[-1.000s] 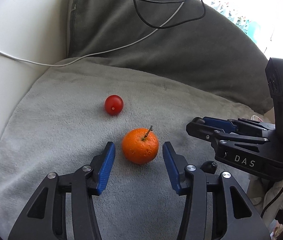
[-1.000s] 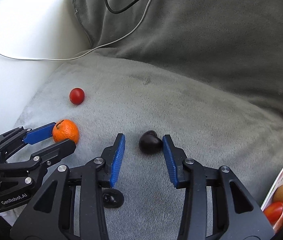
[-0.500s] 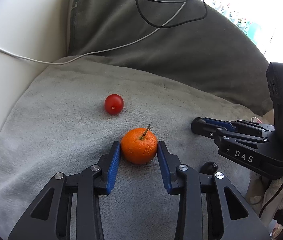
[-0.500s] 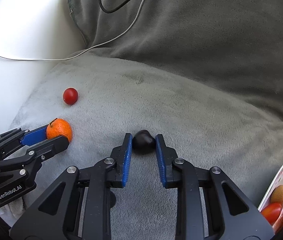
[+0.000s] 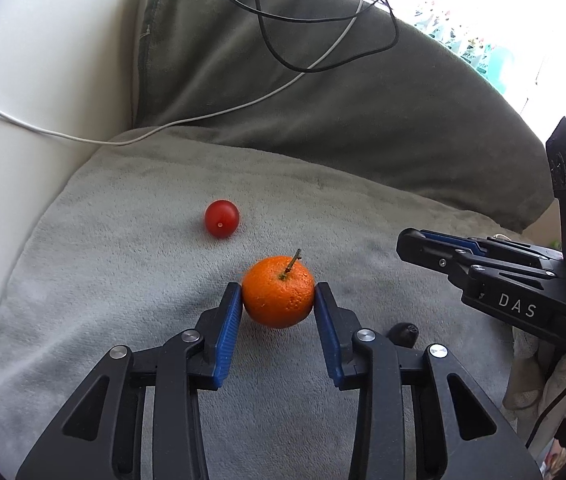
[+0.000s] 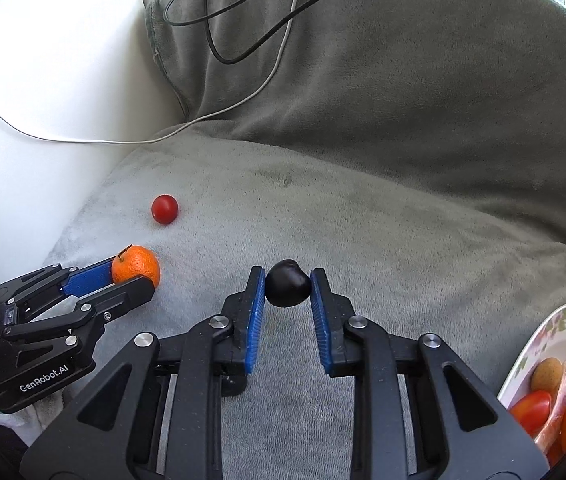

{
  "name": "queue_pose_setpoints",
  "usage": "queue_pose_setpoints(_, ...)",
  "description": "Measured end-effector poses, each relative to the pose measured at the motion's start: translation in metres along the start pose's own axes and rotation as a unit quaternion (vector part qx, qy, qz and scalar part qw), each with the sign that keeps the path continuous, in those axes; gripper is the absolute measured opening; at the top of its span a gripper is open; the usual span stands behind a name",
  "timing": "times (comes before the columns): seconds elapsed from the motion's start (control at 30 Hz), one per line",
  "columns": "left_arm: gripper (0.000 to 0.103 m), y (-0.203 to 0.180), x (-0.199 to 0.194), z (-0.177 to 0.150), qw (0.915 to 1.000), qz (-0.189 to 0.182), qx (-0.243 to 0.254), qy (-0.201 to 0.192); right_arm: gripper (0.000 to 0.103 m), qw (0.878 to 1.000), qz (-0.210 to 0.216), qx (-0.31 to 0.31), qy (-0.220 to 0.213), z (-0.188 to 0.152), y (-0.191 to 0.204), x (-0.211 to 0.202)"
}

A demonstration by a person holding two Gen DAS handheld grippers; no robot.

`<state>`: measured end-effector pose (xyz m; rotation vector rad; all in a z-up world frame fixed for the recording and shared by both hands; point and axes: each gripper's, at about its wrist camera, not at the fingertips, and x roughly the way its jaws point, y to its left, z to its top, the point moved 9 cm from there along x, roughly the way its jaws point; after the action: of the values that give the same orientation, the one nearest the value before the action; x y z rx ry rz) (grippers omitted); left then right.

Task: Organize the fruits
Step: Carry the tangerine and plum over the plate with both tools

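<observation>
An orange tangerine (image 5: 278, 291) with a short stem rests on the grey blanket, and my left gripper (image 5: 278, 294) is shut on it, blue pads against both sides. The same tangerine (image 6: 135, 270) shows at the left of the right wrist view, between the left gripper's fingers (image 6: 87, 280). My right gripper (image 6: 287, 283) is shut on a small dark plum (image 6: 287, 283), held just above the blanket. A red cherry tomato (image 5: 221, 218) (image 6: 164, 209) lies loose beyond the tangerine. In the left wrist view the right gripper's fingers (image 5: 435, 250) come in from the right; the plum is hidden there.
A floral plate (image 6: 555, 332) holding tomatoes and other fruit sits at the lower right. A darker grey cushion (image 6: 403, 92) rises behind the blanket (image 5: 131, 248). White and black cables (image 5: 303, 60) trail over it. A white armrest (image 5: 23, 100) borders the left side.
Both grippers closed onto their fruit: the left on the tangerine, the right on the dark plum. The right gripper then rose a little with the plum; the left stayed put.
</observation>
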<state>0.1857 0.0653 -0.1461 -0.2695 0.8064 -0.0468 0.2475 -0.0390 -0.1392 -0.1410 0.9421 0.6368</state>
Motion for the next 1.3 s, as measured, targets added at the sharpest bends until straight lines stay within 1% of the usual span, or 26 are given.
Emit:
queue_pose_setpoints(0.23,0.035,-0.014,-0.016,0.004,0.9998,-0.005,0.014,-0.015,0.024,1.0,0.009,-0.01,-0.028,0.0,0.004,-0.037)
queue_pose_setpoints(0.4,0.035,-0.027,-0.027,0.007,0.9994,-0.015,0.021,-0.024,0.024,0.999,0.016,-0.012,-0.051,-0.007,0.003,-0.071)
queue_pose_setpoints(0.6,0.035,-0.05,-0.034,0.009,0.9986,-0.031,0.031,-0.031,0.024,0.997,0.012,-0.014,-0.073,-0.018,-0.004,-0.105)
queue_pose_setpoints(0.7,0.035,-0.064,-0.036,0.009,0.9979,-0.041,0.039,-0.033,0.024,0.997,0.013,-0.007,-0.082,-0.024,-0.013,-0.121)
queue_pose_setpoints(0.93,0.035,-0.096,-0.035,0.009,0.9957,-0.067,0.055,-0.032,0.024,0.995,-0.003,0.013,-0.097,-0.046,-0.041,-0.156)
queue_pose_setpoints(1.3,0.035,-0.152,-0.027,0.01,0.9906,-0.106,0.083,-0.025,0.024,0.992,-0.028,0.073,-0.1,-0.09,-0.095,-0.186)
